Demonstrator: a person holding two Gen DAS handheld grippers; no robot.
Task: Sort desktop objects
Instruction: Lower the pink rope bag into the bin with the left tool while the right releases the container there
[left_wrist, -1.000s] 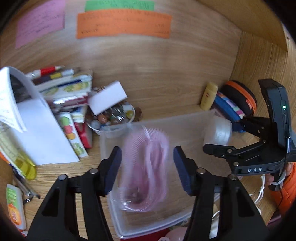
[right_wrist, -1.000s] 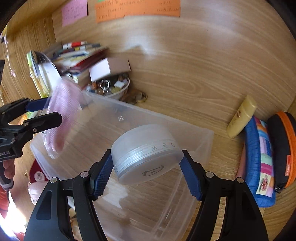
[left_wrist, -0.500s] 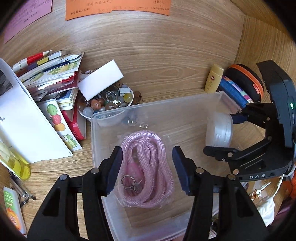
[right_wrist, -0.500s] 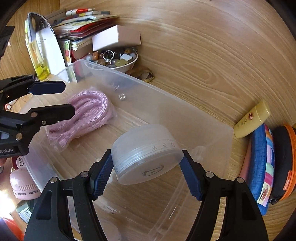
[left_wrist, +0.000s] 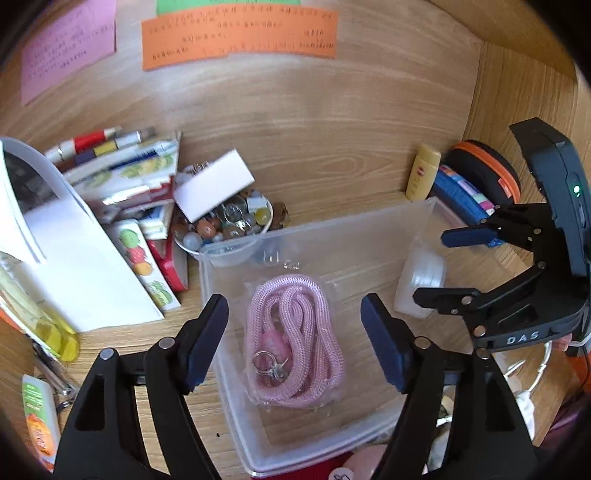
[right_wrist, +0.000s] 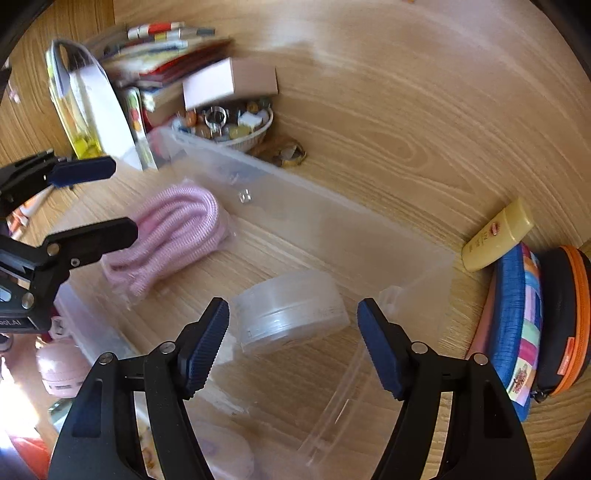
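Left wrist view: the left claw (left_wrist: 294, 338) is spreading apart over the pink cord (left_wrist: 293, 341), which lies untouched in the clear bin (left_wrist: 236, 373) at frame centre.

Right wrist view: the right claw (right_wrist: 293, 347) is opening, its pads clear of the round clear case (right_wrist: 291, 310) on the bin floor, lower centre.

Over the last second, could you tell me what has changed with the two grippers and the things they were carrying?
Both let go. The left gripper dropped the bagged pink cord onto the floor of the clear bin; its jaws are opening around it. The right gripper released the round clear jar, which now lies in the bin, its jaws opening too. The bowl of trinkets, books and pouches stayed put.
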